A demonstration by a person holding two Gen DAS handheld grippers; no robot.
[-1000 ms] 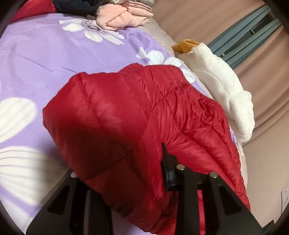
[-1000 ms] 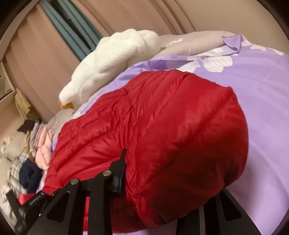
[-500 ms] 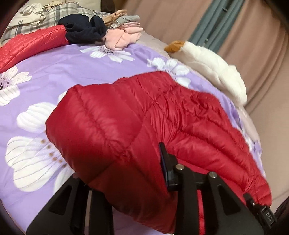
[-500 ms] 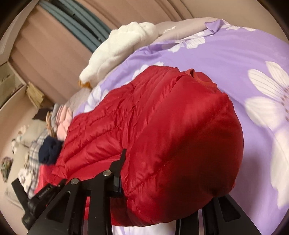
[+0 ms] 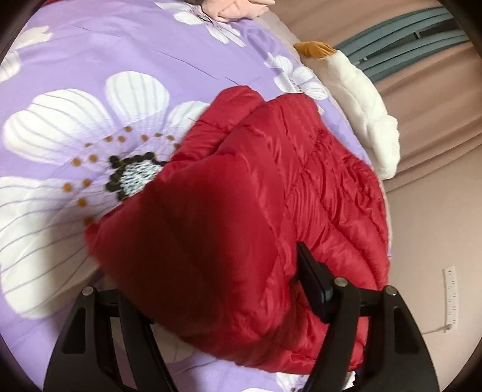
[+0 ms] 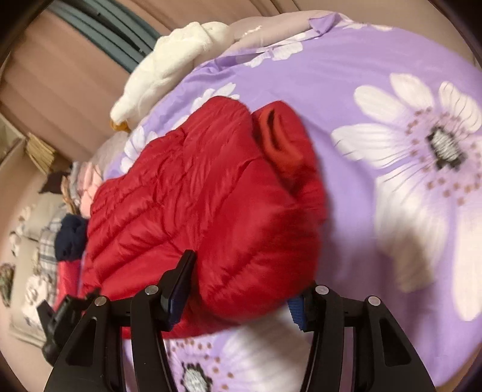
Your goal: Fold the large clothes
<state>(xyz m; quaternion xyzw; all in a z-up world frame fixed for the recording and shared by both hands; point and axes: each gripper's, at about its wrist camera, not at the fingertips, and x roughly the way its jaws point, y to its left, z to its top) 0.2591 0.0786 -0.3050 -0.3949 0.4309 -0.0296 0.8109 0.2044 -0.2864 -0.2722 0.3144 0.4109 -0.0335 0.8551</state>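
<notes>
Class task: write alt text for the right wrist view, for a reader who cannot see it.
A folded red puffer jacket fills the gap between the right claw's two black fingers, above a purple floral bedspread. A white plush toy lies at the bed's far edge.

Left claw (image 5: 211,304): left finger tip was buried under the red jacket (image 5: 241,226), so grip gap couldn't be read there; finger bases cut off by the bottom edge. Jacket's near fold was blurred in the left wrist view, quilting lost. Jacket hid part of the big flower on the bedspread (image 5: 90,60). Pink clothes (image 5: 238,7) cut off at top edge. White plush toy (image 5: 361,99): only beak & body showed, rest out of sight behind bed edge.

Right claw (image 6: 241,298): jacket (image 6: 195,211) bulged btwn the fingers, covering inner faces. Flower print on bedspread (image 6: 346,75) smeared w/ motion blur. Clothes pile (image 6: 72,211) at left too small & blurred to sort.
</notes>
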